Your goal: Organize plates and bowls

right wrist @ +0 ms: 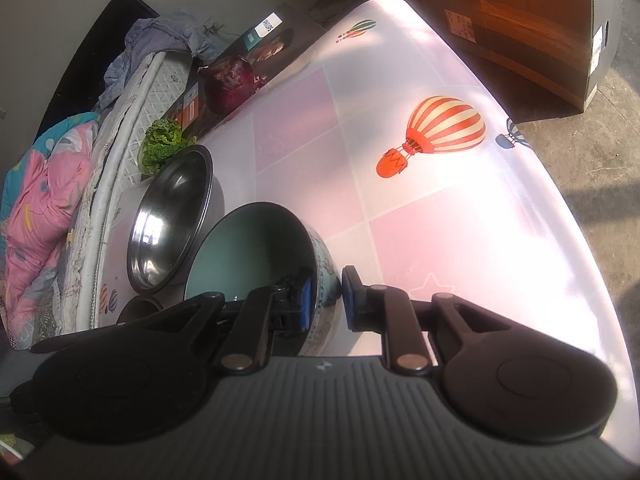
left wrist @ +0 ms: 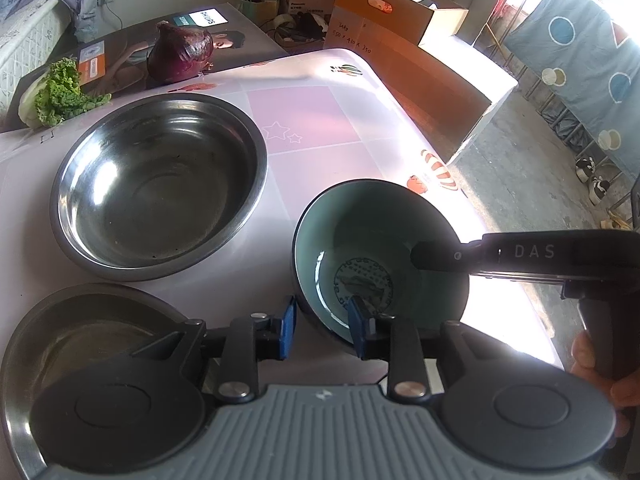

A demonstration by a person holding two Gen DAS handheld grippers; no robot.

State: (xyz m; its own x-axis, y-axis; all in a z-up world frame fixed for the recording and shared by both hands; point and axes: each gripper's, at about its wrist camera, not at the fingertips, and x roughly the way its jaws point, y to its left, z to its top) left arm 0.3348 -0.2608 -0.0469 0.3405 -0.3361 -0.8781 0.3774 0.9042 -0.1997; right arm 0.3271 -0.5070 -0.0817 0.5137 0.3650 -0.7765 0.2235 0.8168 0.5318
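Nearest to the left wrist camera is the left gripper (left wrist: 322, 328), its two blue pads apart, one pad (left wrist: 289, 326) outside the near rim of the teal ceramic bowl with a printed round emblem inside (left wrist: 372, 256) and the other pad inside the bowl. The rim wall stands between them, but whether the pads press on it I cannot tell.

From three o'clock the right gripper (left wrist: 424, 256) reaches over the same bowl, one black finger lying inside it. In the right wrist view, the right gripper (right wrist: 326, 300) has one blue pad (right wrist: 305, 300) inside the teal bowl (right wrist: 256, 248) and the other pad outside the patterned wall. A small gap shows beside the outer pad, so the jaws straddle the wall without a clear clamp. This bowl sits on the pink and white tablecloth with hot-air balloon prints (left wrist: 316, 128), near the table edge at three o'clock.

At ten o'clock from the teal bowl stands a large stainless steel bowl (left wrist: 160, 184), upright, apart from it. At seven o'clock, partly under the left gripper body, lies a shallow steel dish (left wrist: 80, 320).

Farther away, at eleven o'clock, a purple red cabbage (left wrist: 180, 54) and a green leafy lettuce (left wrist: 56, 94) rest on a flat printed cardboard box (left wrist: 120, 52).
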